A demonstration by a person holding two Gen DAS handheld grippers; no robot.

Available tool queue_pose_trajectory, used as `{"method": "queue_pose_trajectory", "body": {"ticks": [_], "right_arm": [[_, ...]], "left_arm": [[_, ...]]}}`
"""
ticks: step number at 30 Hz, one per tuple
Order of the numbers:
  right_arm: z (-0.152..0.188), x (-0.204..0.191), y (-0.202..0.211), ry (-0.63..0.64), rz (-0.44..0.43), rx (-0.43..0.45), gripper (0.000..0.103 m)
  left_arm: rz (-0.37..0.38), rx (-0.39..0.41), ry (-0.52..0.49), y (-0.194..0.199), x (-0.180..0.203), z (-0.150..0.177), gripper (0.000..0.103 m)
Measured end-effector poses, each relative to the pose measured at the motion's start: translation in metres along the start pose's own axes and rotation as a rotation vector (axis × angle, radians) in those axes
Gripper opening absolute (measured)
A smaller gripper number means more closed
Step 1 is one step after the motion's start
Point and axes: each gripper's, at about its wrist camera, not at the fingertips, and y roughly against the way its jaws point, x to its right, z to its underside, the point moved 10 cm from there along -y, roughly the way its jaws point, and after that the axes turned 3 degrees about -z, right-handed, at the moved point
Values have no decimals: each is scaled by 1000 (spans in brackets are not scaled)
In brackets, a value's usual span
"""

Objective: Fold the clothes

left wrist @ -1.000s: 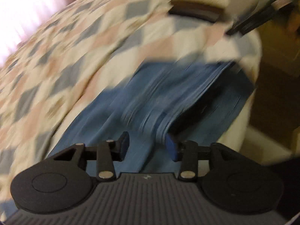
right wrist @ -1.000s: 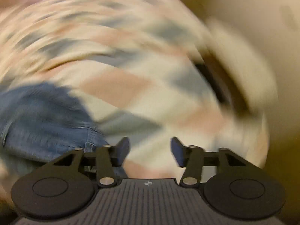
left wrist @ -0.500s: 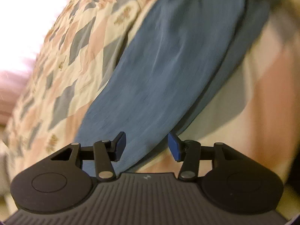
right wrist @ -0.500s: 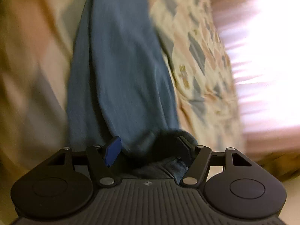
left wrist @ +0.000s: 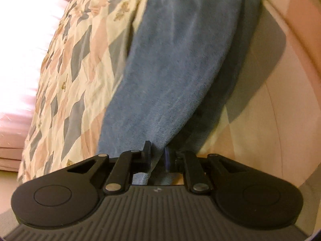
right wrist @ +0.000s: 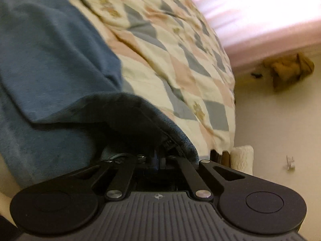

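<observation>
A pair of blue jeans (left wrist: 176, 64) lies stretched across a bed with a patchwork quilt (left wrist: 76, 64). In the left wrist view my left gripper (left wrist: 157, 154) is shut on the near edge of the denim, with cloth pinched between its fingers. In the right wrist view the jeans (right wrist: 50, 60) fill the left side, folded over on themselves. My right gripper (right wrist: 157, 159) is shut on a seamed edge of the denim, which drapes over and hides its fingertips.
The quilt (right wrist: 176, 46) in cream, pink and grey diamonds covers the bed. A bright curtained window (right wrist: 260, 10) lies beyond it. A brown bundle (right wrist: 289, 68) and a cream textured cushion (right wrist: 241, 156) sit by the pale wall on the right.
Both grippers were open half a second ago and have closed on the jeans' edge. Both views have also swung and settled low against the denim.
</observation>
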Motion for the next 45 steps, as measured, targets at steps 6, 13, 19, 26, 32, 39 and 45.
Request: {"method": "queue_pose_trajectory", "body": {"ticks": [6,13,19,26,32,39,45], "right_arm": [[-4,71,-19,-206,29,-7,0],[-15,166,-99,-462,69,-66,0],[10,203,-157,-835,46,-180,57],[95,124,-96,-1078,-142,-236,70],[121,30,-24,-1195,-275,-300,70],[50,-11,-6,-1222,-411,-217,71],[15,-22,-10,-1193,-444,-186,71]], "left_arm": [[-60,36,55,-4,-62,-32,7],[-250,142,212,-69,-239,-126,13],[-226,98,366,-161,-315,-198,47],[-134,42,545,-155,-297,-120,64],[104,14,831,-103,-294,-65,74],[294,-20,1042,-79,-207,-56,88],[456,-12,1391,-99,-185,-61,64]]}}
